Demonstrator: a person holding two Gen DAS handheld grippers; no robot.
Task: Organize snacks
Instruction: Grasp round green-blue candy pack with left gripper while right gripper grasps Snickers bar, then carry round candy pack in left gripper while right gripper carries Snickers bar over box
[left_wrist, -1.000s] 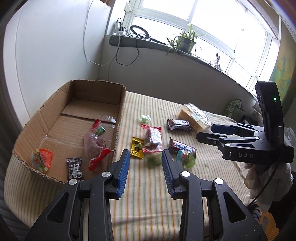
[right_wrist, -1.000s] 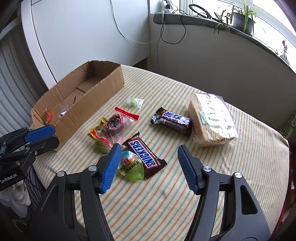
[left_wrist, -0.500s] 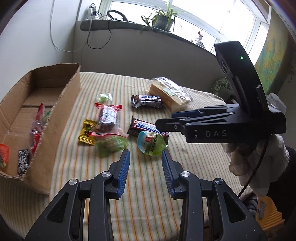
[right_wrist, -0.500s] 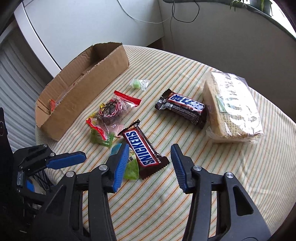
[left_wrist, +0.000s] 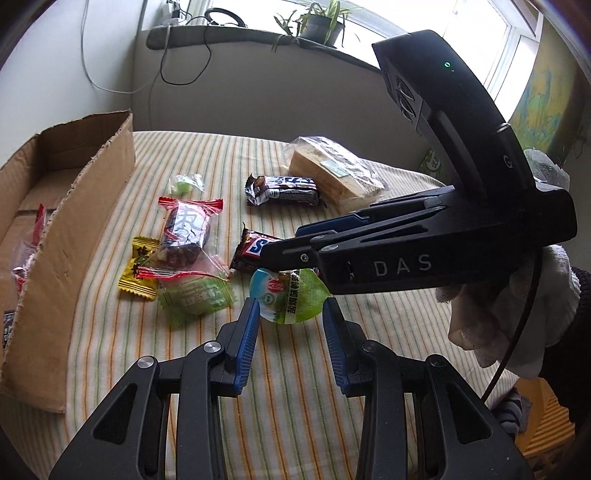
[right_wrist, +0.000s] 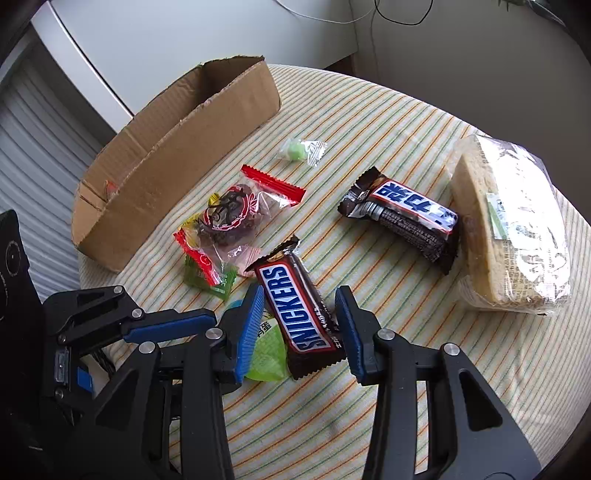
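Observation:
A Snickers bar (right_wrist: 295, 306) lies on the striped tablecloth, lengthwise between the jaws of my right gripper (right_wrist: 299, 293). Those jaws are closing, with the pads beside the wrapper and not clearly pressing it. Partly under the bar sits a round green packet (left_wrist: 290, 295). My left gripper (left_wrist: 290, 310) is open, its tips on either side of that packet's near edge. Seen from the left wrist, the right gripper (left_wrist: 275, 254) reaches in from the right over the bar (left_wrist: 251, 247). The cardboard box (right_wrist: 177, 147) stands at the left with several snacks inside.
Also on the cloth are a second chocolate bar (right_wrist: 406, 210), a wrapped wafer block (right_wrist: 509, 221), a clear red-ended packet (right_wrist: 236, 218), a yellow candy (left_wrist: 138, 273), a green wrapper (left_wrist: 195, 299) and a small green candy (right_wrist: 301, 151). A gloved hand (left_wrist: 517, 306) holds the right gripper.
Both grippers came down closer to the snacks. The right jaws narrowed around the Snickers bar. The left gripper swung from the box side to the green packet.

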